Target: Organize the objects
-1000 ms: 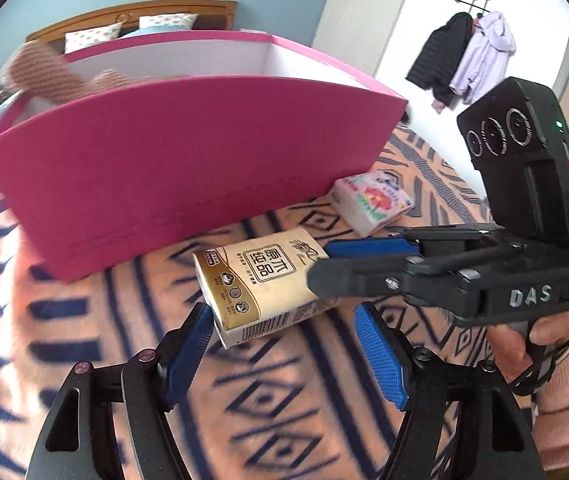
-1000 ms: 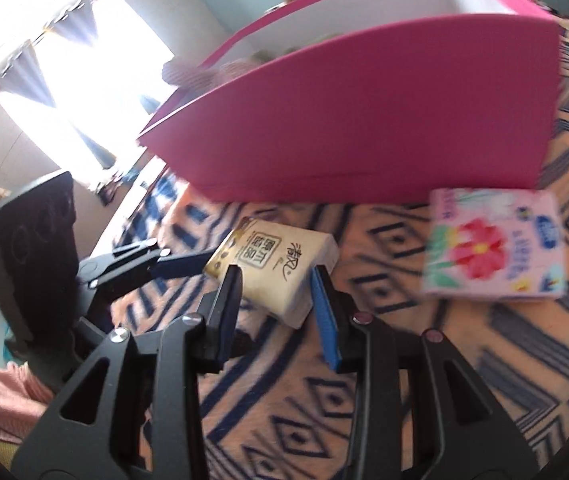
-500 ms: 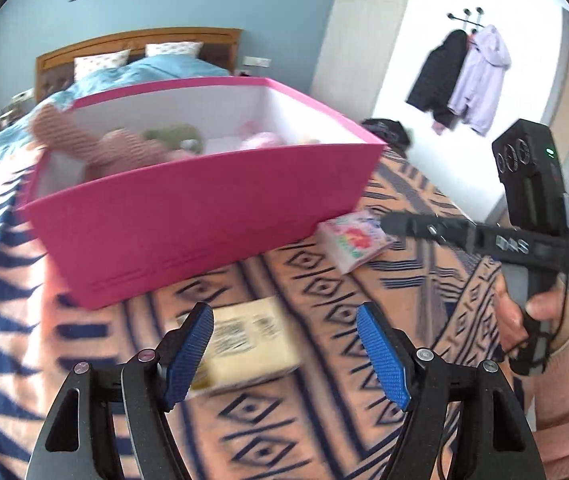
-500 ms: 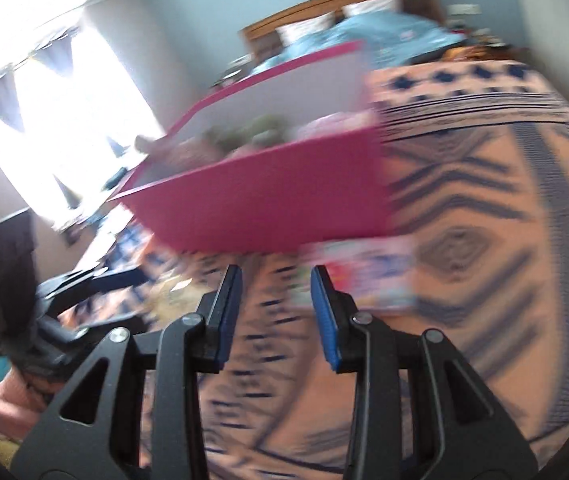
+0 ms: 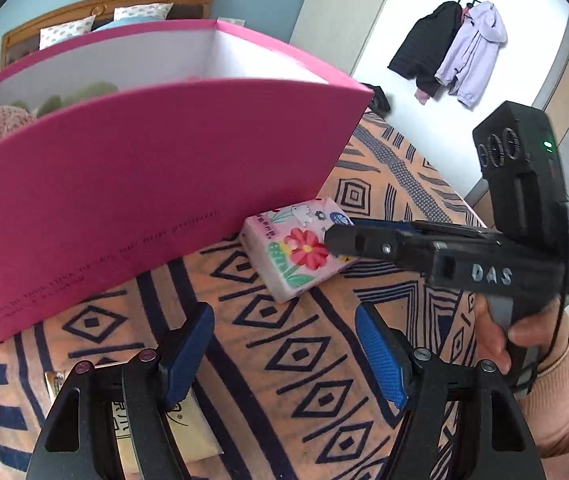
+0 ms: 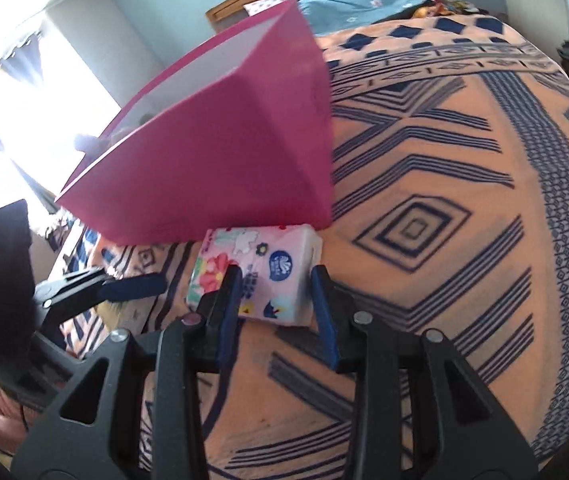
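Pink, flower-printed plastic wraps the tissue pack (image 6: 258, 272), lying flat on the patterned bedspread (image 6: 464, 240) against the magenta box (image 6: 224, 160). From my right view its long axis runs toward the box. My right claw (image 6: 276, 312) stands released, straddling its near end; my left claw (image 5: 284, 356) gapes, holding nothing.

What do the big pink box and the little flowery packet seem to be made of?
The pink box looks like stiff cardboard, matte pink outside and white inside, with thin, sharply folded walls. The flowery packet seems to be a soft tissue pack wrapped in thin printed plastic film, slightly glossy; I can't be sure of the film. The right gripper straddles it, open.
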Demonstrator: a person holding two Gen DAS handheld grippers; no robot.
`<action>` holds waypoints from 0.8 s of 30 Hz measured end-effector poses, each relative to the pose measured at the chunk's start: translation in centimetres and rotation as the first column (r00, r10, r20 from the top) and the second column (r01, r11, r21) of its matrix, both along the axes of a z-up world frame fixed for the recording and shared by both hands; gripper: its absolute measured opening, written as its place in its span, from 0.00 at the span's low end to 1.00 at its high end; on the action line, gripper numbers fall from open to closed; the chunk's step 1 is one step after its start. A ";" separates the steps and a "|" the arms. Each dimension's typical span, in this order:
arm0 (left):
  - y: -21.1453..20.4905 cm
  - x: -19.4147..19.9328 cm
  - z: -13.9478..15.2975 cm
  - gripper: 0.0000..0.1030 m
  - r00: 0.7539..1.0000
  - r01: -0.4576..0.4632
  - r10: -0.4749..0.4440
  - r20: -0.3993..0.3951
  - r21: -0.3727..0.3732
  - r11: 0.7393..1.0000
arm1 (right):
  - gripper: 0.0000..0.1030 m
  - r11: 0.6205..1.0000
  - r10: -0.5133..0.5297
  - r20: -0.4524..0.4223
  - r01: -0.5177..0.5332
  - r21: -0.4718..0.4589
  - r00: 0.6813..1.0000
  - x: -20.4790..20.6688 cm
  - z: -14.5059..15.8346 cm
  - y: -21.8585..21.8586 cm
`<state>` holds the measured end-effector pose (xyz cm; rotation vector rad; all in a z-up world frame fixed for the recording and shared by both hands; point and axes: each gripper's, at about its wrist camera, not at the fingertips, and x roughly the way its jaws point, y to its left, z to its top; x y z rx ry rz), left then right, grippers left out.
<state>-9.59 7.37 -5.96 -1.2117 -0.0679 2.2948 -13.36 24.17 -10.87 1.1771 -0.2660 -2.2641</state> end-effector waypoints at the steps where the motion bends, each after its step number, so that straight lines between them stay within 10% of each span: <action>1: 0.0 0.1 0.0 0.71 1.000 0.003 -0.003 -0.004 0.003 1.000 | 0.37 1.000 0.010 -0.002 -0.010 0.002 1.000 0.3 0.0 -0.2; 24: -0.1 -1.8 -0.5 0.47 0.999 -0.004 0.001 0.052 0.061 0.998 | 0.34 0.993 0.015 0.029 -0.012 -0.119 0.999 1.5 -0.7 0.1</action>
